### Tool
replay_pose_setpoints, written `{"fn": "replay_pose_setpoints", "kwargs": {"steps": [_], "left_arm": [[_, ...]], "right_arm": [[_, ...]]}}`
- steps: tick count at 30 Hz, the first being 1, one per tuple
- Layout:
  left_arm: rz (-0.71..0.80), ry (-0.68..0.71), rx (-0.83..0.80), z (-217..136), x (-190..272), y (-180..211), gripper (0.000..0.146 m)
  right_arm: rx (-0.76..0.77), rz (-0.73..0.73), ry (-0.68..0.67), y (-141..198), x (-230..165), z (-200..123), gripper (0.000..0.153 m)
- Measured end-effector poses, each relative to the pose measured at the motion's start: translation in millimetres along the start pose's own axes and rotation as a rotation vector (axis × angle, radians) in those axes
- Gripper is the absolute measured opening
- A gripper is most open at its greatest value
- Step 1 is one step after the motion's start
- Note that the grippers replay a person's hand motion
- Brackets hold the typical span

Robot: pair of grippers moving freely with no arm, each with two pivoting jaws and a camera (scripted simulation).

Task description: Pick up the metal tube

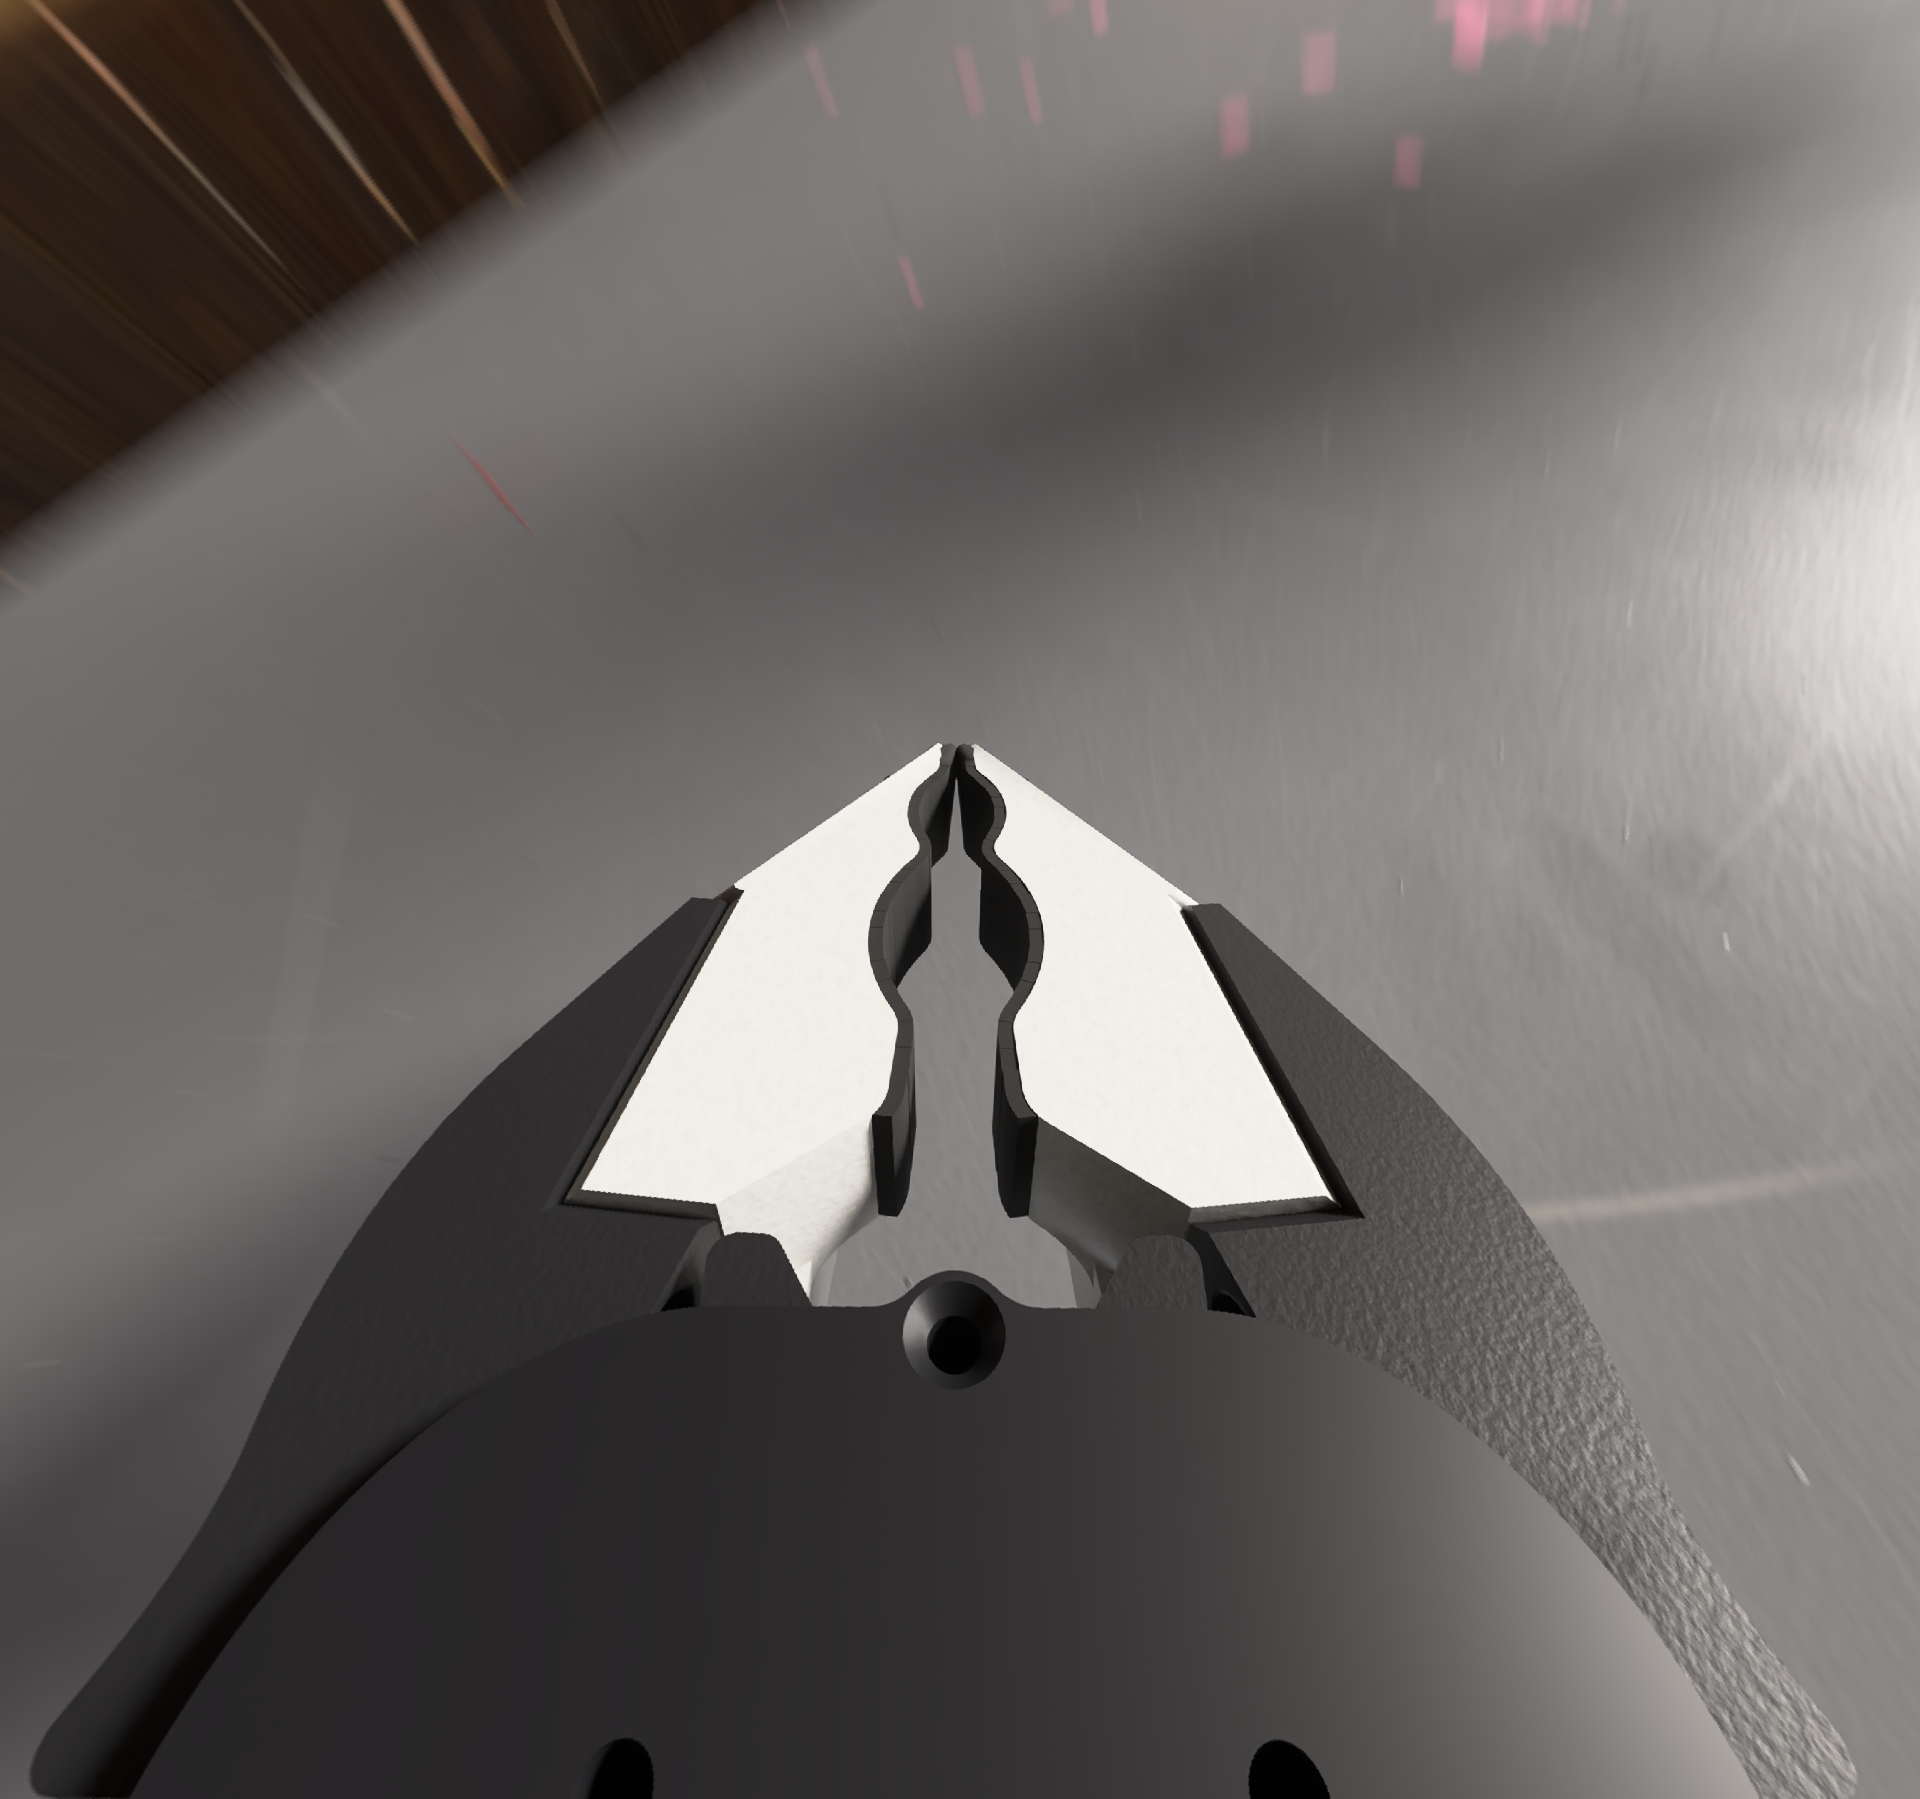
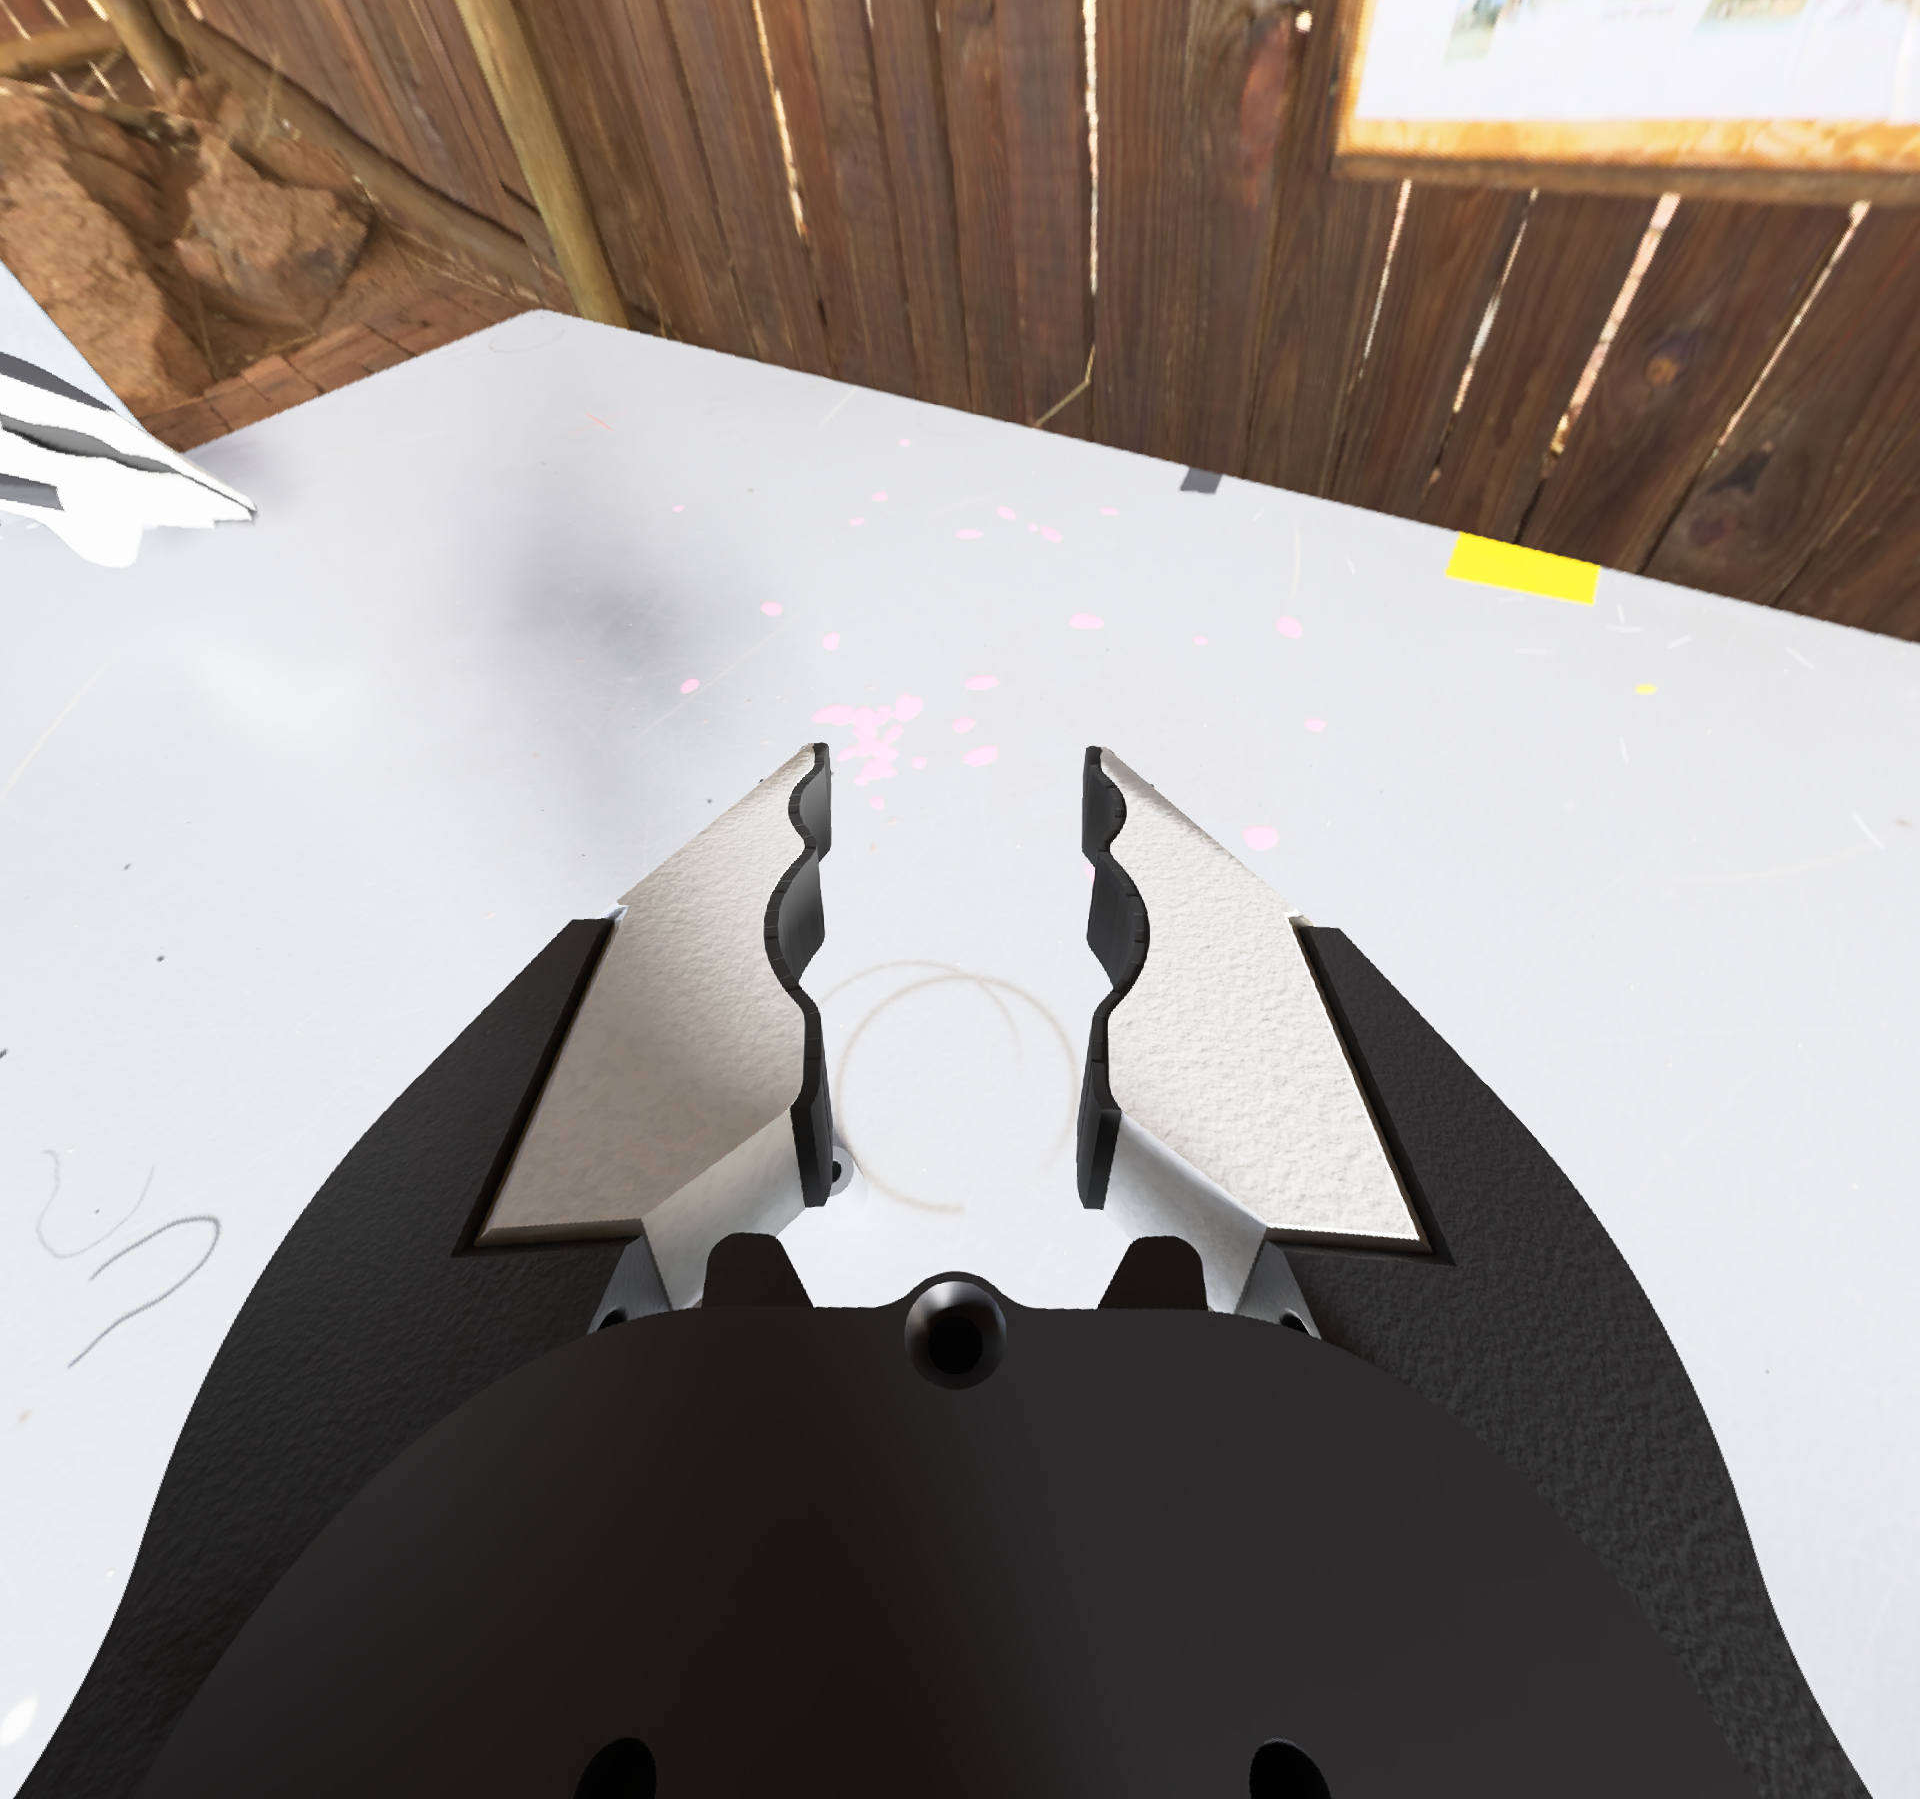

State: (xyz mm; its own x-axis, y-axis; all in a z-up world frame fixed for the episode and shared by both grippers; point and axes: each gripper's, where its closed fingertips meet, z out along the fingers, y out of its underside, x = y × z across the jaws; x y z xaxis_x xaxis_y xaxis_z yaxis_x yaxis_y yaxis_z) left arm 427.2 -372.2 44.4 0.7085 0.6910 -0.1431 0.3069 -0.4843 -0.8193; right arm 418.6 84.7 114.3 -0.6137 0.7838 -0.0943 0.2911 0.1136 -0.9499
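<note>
No metal tube shows in either view. My left gripper (image 1: 956,750) is shut with its fingertips touching and nothing between them, low over a blurred grey table surface (image 1: 1247,554). My right gripper (image 2: 956,762) is open and empty above the white table (image 2: 416,814). A faint brown ring mark (image 2: 935,1043) lies on the table between its fingers. A white and black pointed shape (image 2: 114,471) at the left edge of the right wrist view looks like the left gripper's fingers.
A brown plank wall (image 2: 1039,139) stands behind the table's far edge and also shows in the left wrist view (image 1: 208,191). A framed picture board (image 2: 1662,35) hangs at the upper right. A yellow patch (image 2: 1522,570) and pink specks (image 2: 883,731) mark the table.
</note>
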Motion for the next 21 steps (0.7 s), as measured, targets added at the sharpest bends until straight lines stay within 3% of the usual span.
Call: {"fn": "replay_pose_setpoints", "kwargs": {"steps": [1, 2, 8, 14, 21], "left_arm": [[-0.043, 0.080, -0.141, 11, 4, 19, 0.000], [-0.074, 0.111, -0.166, 14, 4, 24, 0.000], [-0.003, -0.044, -0.055, 11, 3, 22, 0.000], [-0.058, -0.043, 0.032, 5, 6, 21, 0.000], [-0.046, -0.057, 0.078, -2, 11, 22, 0.000]], "right_arm": [[-0.017, 0.010, 0.004, 1, 2, 1, 0.049], [-0.035, 0.018, 0.010, 3, 4, 2, 0.048], [-0.137, 0.051, 0.152, 8, 38, 0, 0.048], [-0.092, 0.115, 0.309, -14, 87, 5, 0.048], [-0.045, 0.081, 0.401, -31, 100, 11, 0.048]]}}
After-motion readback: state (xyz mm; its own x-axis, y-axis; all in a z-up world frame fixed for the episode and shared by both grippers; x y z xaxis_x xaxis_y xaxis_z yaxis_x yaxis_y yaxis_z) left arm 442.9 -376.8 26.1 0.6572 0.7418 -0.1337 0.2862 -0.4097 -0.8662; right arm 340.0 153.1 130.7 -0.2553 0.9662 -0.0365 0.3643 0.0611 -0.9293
